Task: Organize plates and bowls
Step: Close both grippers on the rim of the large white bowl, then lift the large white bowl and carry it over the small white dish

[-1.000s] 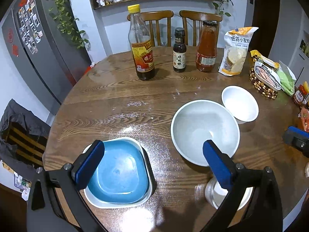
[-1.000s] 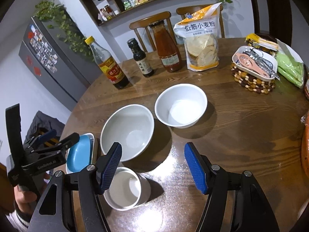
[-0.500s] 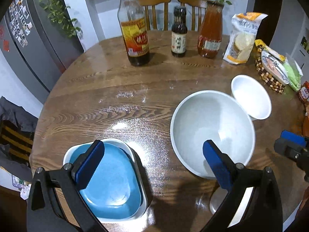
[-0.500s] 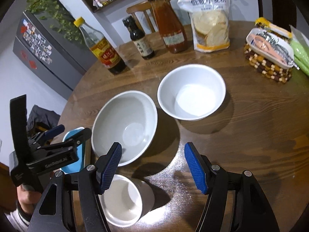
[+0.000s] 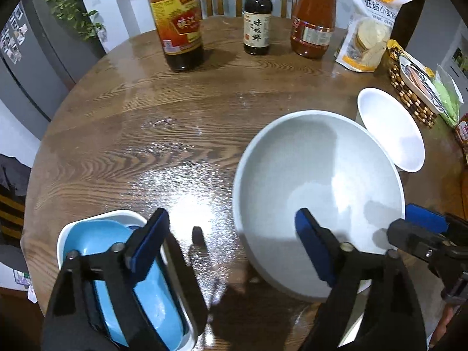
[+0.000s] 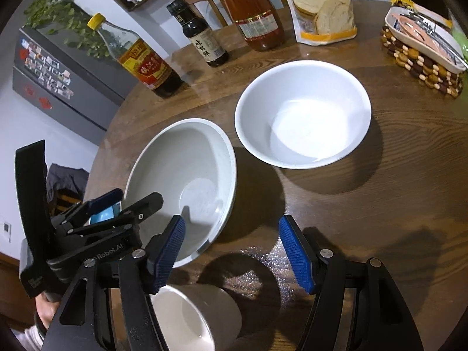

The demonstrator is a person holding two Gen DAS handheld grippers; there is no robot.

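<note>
A large grey bowl (image 5: 318,199) (image 6: 187,181) sits on the round wooden table (image 5: 146,117). My left gripper (image 5: 231,245) (image 6: 125,201) hangs low over its near-left rim, one finger inside the bowl and one outside above the table. Its jaws are closing and the pads do not touch the rim. At lower left a blue plate (image 5: 87,239) lies in a white square dish (image 5: 122,215). A white bowl (image 5: 392,128) (image 6: 304,114) stands just beyond the grey one. My right gripper (image 6: 232,253) (image 5: 415,228) is open over bare table, its left finger above a small white cup (image 6: 187,318).
At the table's far side stand a vinegar bottle (image 5: 181,29), a dark soy bottle (image 5: 257,20), a red sauce bottle (image 5: 313,23) and a flour bag (image 5: 368,35). A beaded trivet (image 5: 409,93) with a dish sits far right. A grey fridge (image 6: 58,87) stands left.
Both grippers have sunk toward the table and moved forward. The left one shifted from over the blue plate to the grey bowl's rim, and its jaws have narrowed.
</note>
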